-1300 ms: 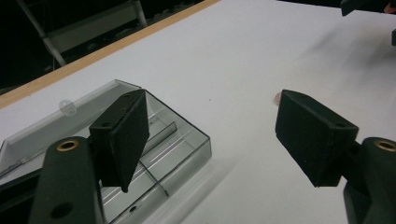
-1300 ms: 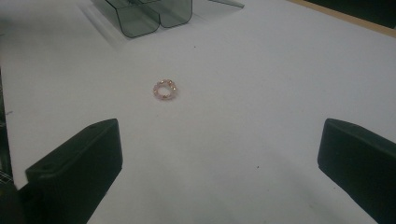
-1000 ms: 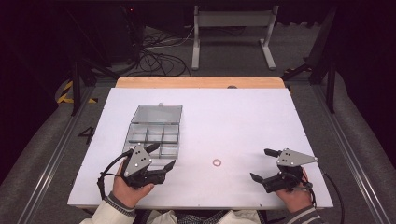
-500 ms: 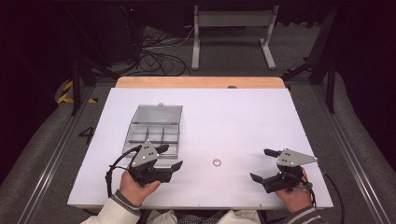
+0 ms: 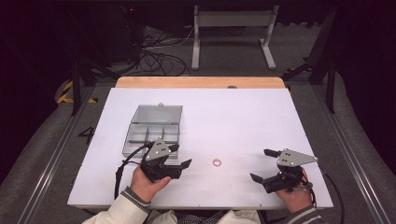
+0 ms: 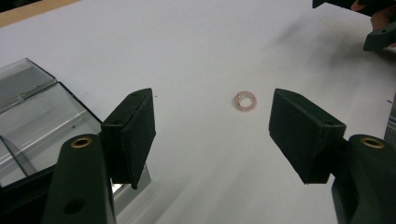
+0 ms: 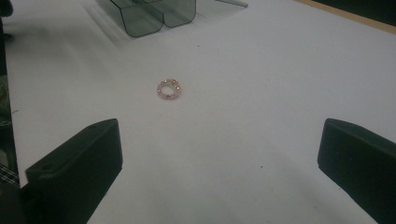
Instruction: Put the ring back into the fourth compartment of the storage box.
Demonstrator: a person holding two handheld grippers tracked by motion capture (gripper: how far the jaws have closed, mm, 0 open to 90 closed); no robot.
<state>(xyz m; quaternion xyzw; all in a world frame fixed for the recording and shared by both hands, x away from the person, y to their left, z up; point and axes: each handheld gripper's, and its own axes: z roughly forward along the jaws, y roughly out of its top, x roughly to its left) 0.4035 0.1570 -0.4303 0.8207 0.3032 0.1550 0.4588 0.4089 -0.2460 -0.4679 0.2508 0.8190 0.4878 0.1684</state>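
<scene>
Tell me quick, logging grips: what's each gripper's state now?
Left gripper: open, empty, jaws just closing slightly.
Right gripper: open, empty.

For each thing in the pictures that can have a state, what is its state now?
Compartment box: lid open, lying back flat on the table.
Bead ring: lying flat on the table, touched by nothing.
Left gripper: open, jaws just been closing, nothing between them.
Right gripper: open, holding nothing.
</scene>
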